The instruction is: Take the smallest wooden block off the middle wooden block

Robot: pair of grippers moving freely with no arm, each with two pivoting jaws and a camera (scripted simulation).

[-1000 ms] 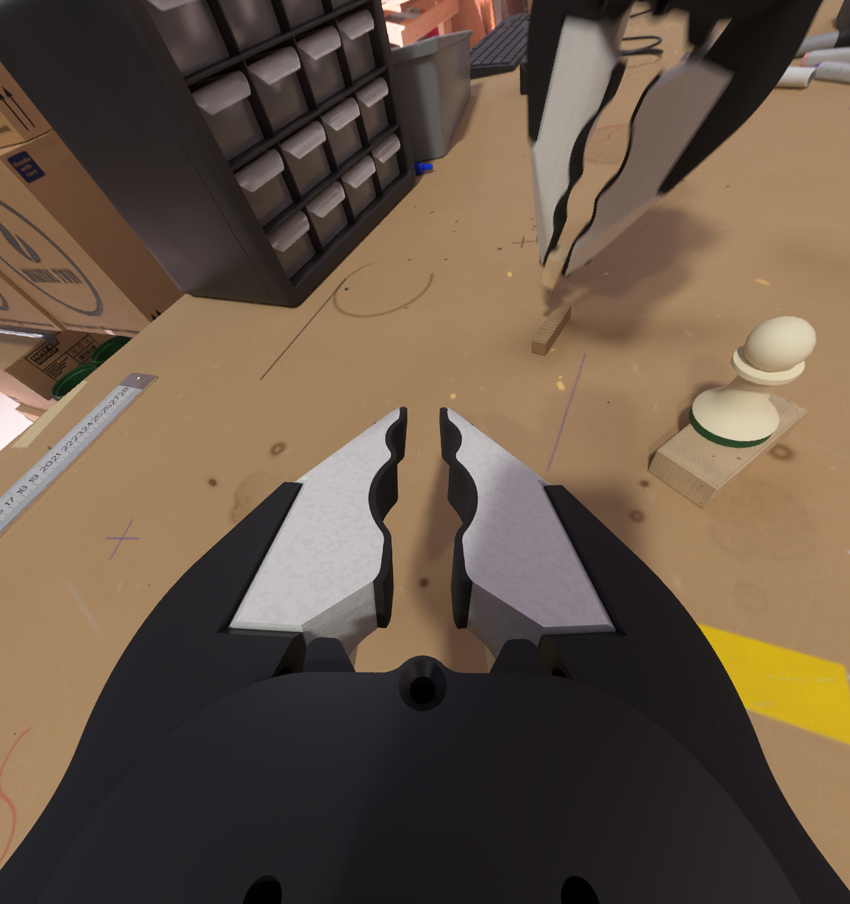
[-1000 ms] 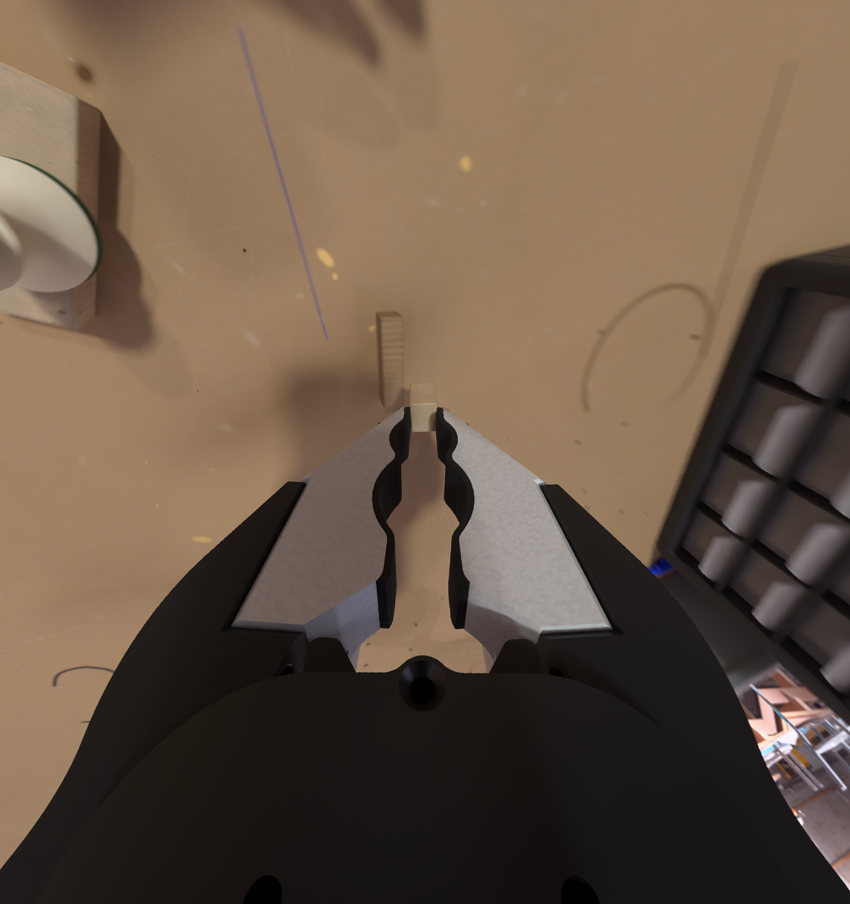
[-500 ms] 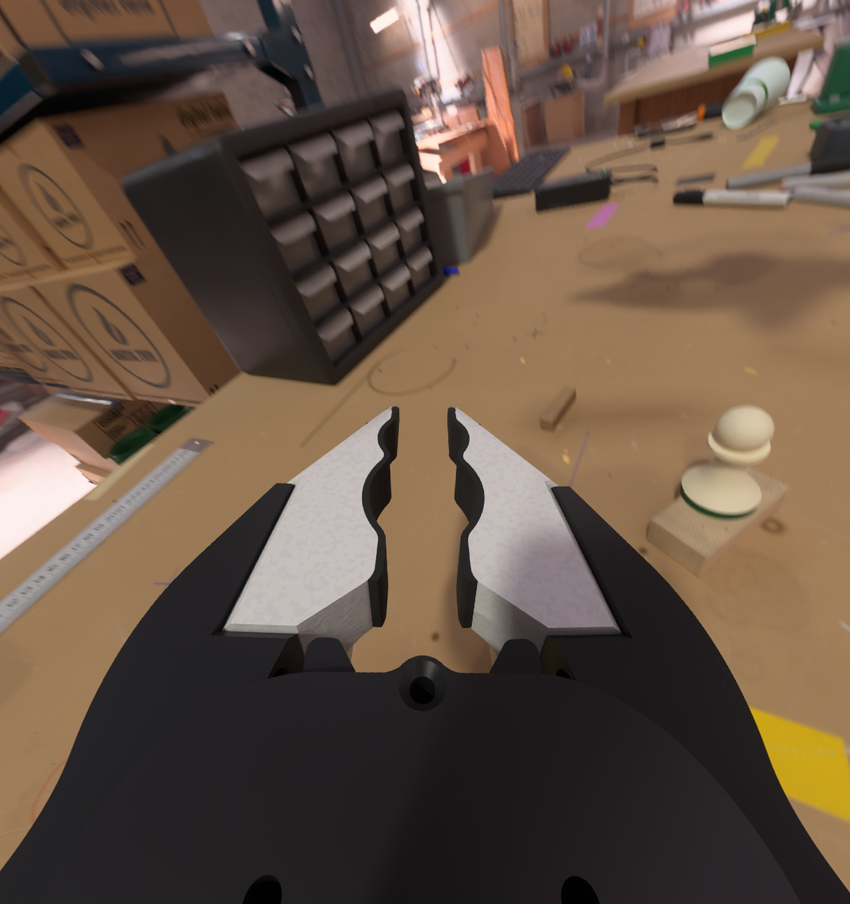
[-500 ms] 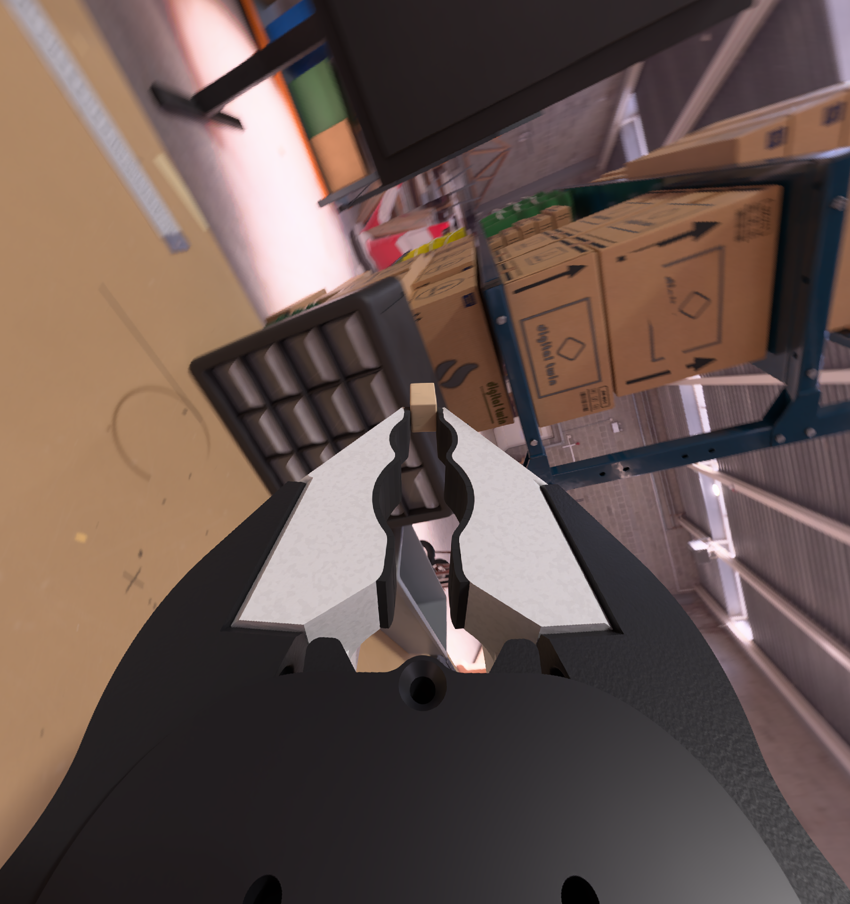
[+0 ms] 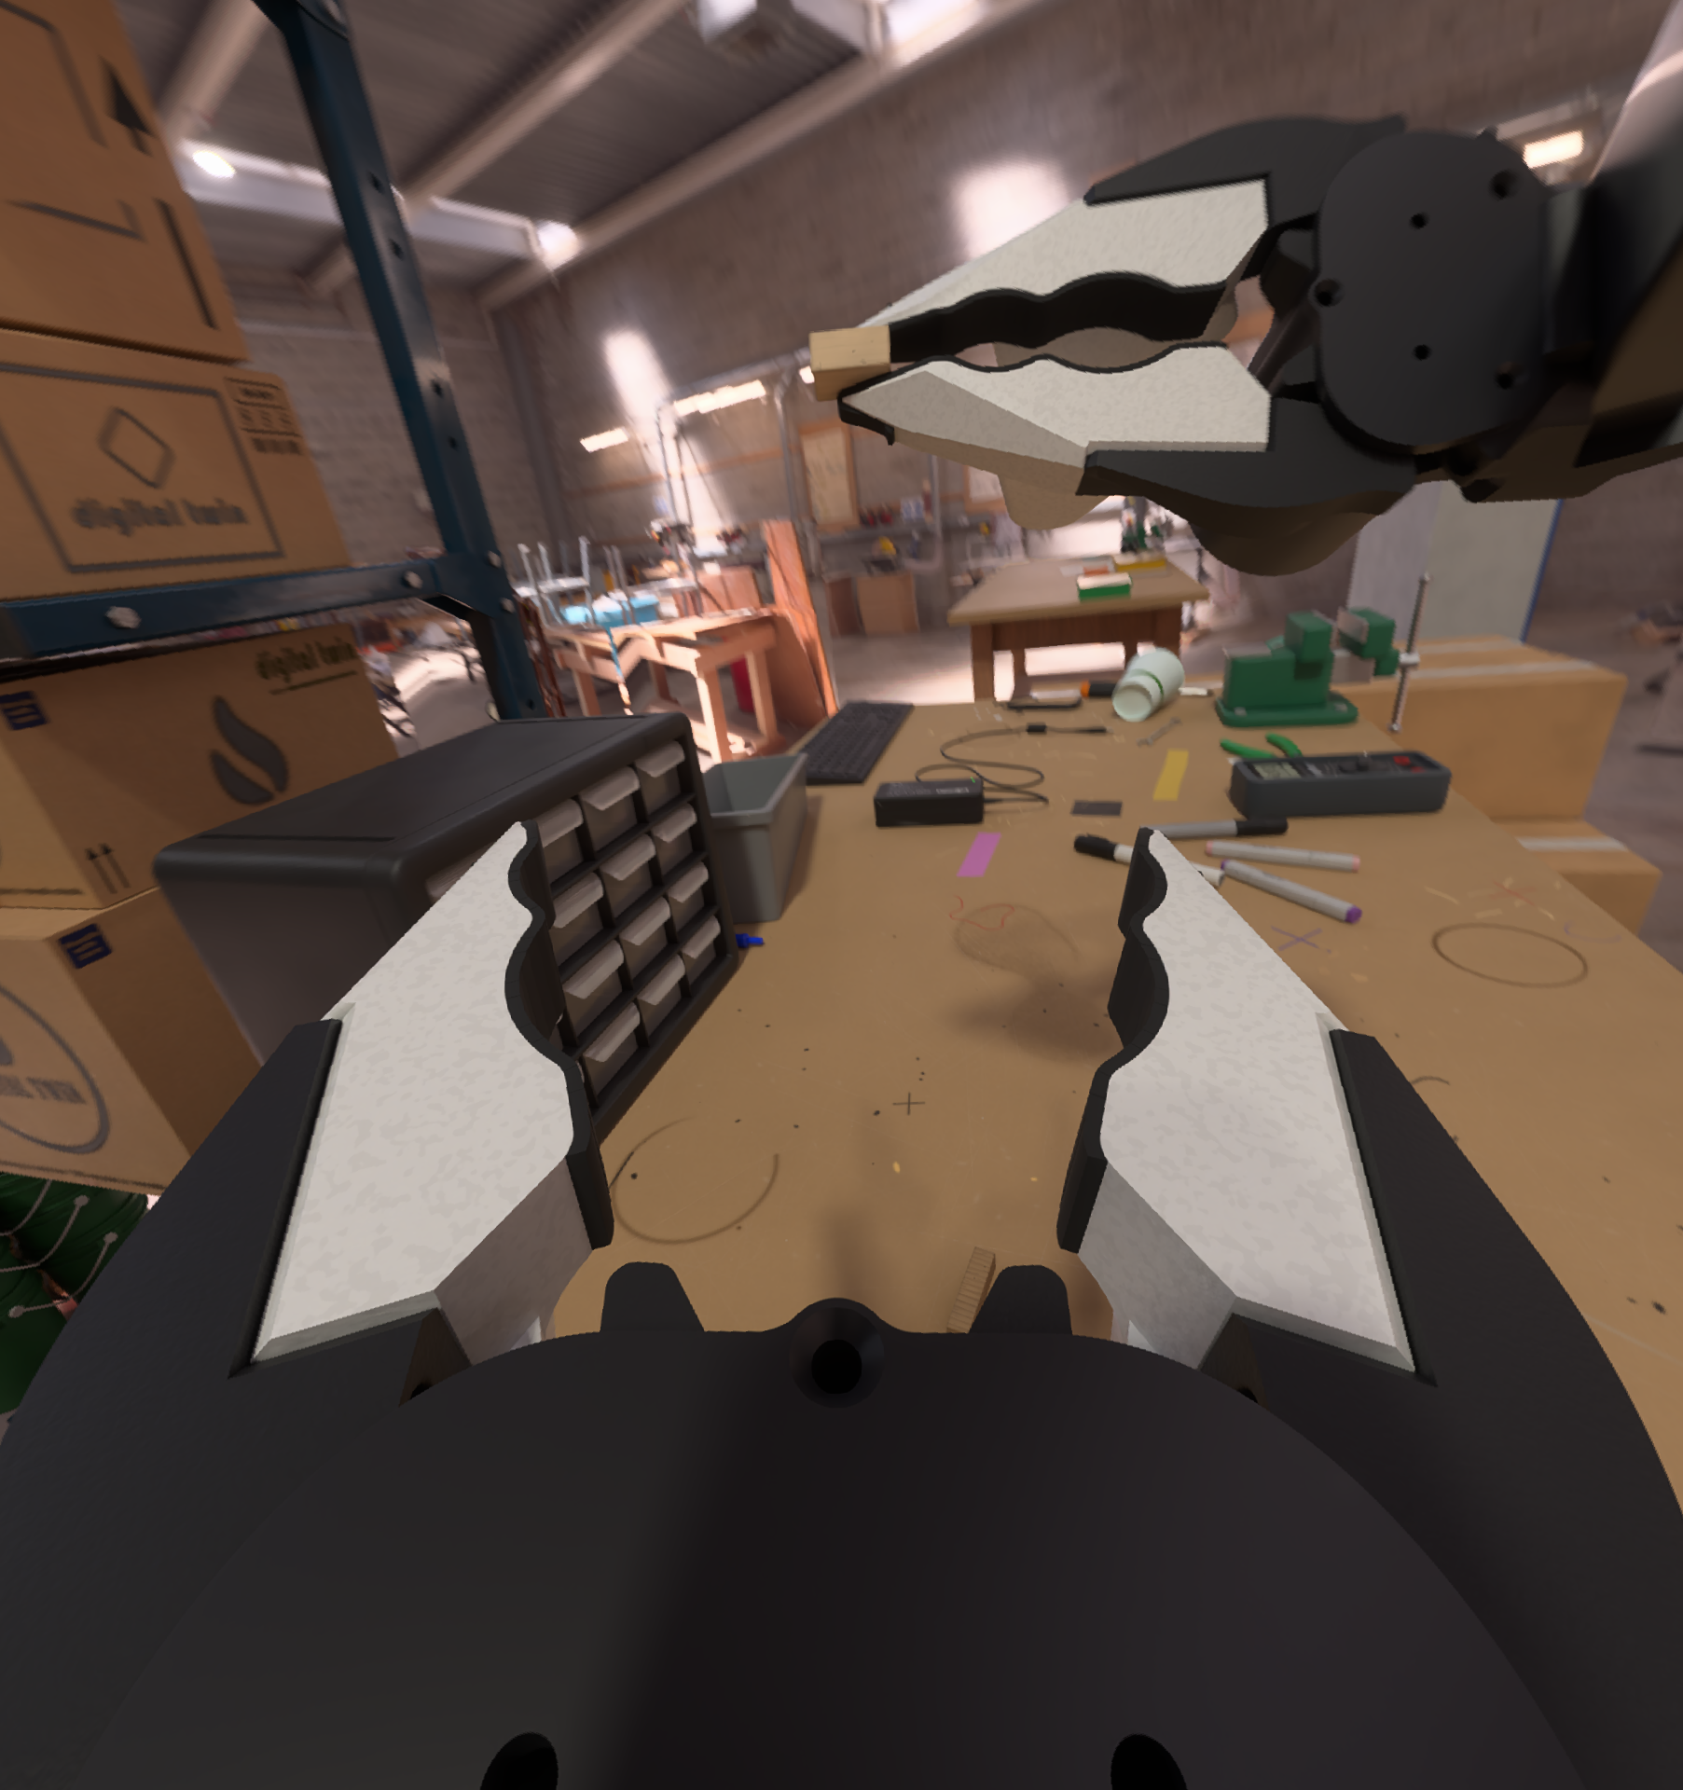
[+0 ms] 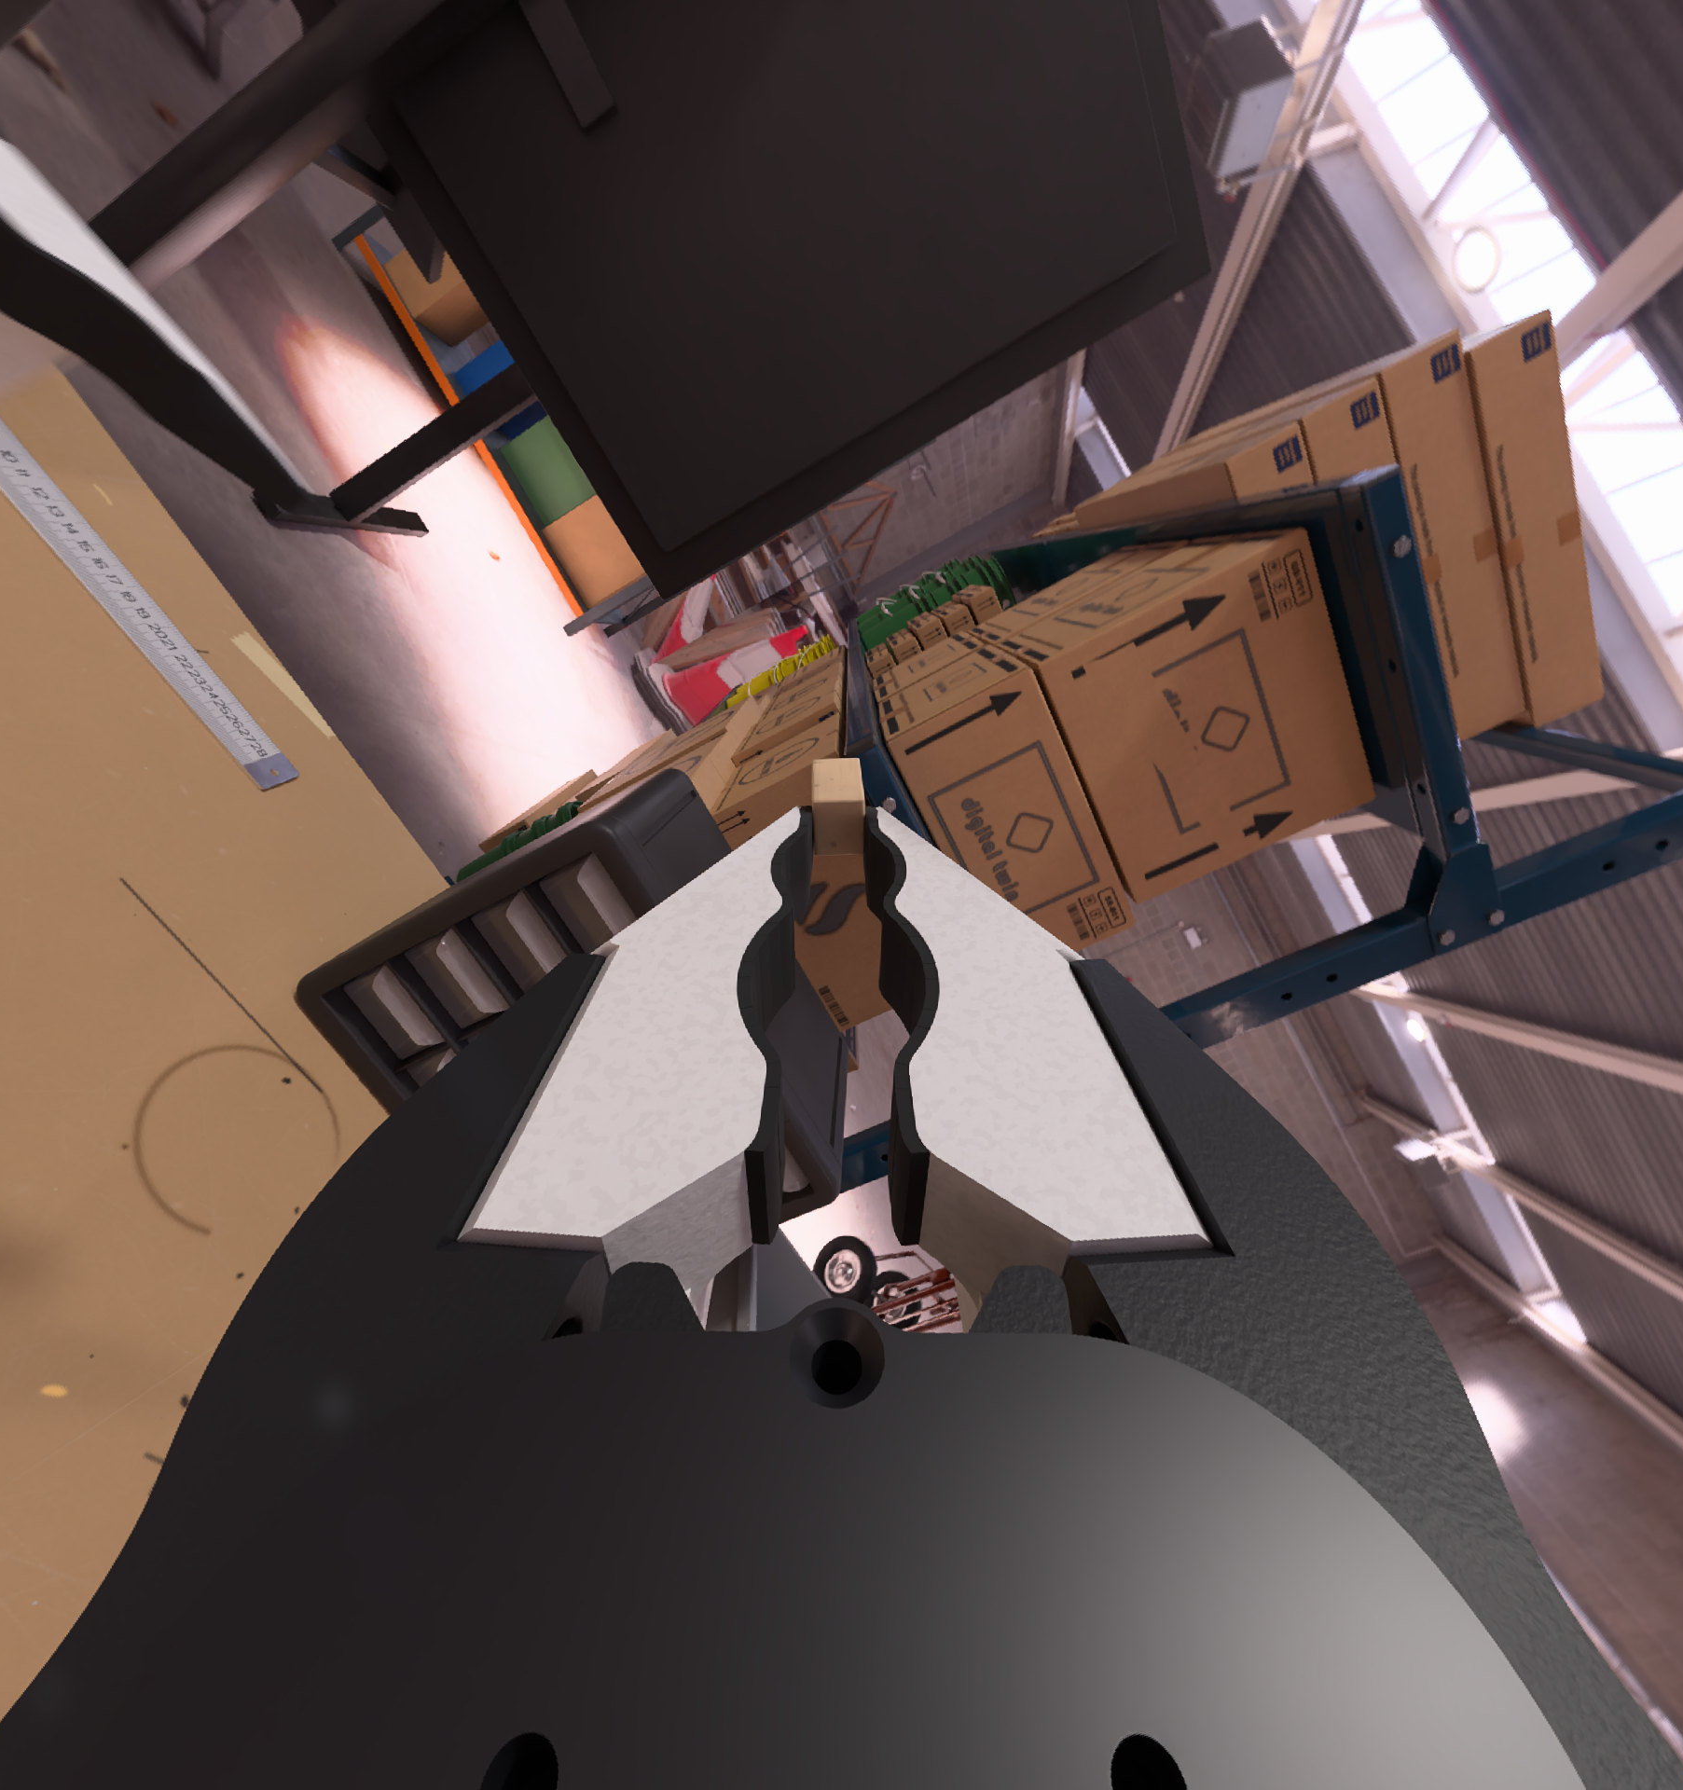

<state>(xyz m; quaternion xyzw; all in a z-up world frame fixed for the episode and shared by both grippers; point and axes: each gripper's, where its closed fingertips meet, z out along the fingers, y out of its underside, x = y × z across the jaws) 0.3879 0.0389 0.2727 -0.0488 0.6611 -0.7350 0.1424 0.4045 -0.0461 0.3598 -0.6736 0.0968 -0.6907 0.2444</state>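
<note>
My right gripper (image 6: 837, 823) is shut on the smallest wooden block (image 6: 837, 796), a pale cube pinched at its fingertips. In the left wrist view the right gripper (image 5: 866, 378) hangs high above the bench at the upper right, lying sideways with the small block (image 5: 850, 354) sticking out to the left. My left gripper (image 5: 829, 852) is open wide and empty, low over the bench. The middle wooden block (image 5: 973, 1303) lies on the bench between the bases of the left fingers, mostly hidden by the gripper body.
A black drawer cabinet (image 5: 624, 920) stands at the left, with a grey bin (image 5: 760, 833) behind it and cardboard boxes (image 5: 120, 756) on a blue rack. Markers (image 5: 1273, 862), a black adapter (image 5: 929, 802) and a keyboard (image 5: 852, 741) lie farther back. A steel ruler (image 6: 120, 591) lies at the bench edge.
My left gripper has opened wide and tilted up toward the room. My right gripper has lifted the small block high off the bench and turned sideways. The pawn has left view.
</note>
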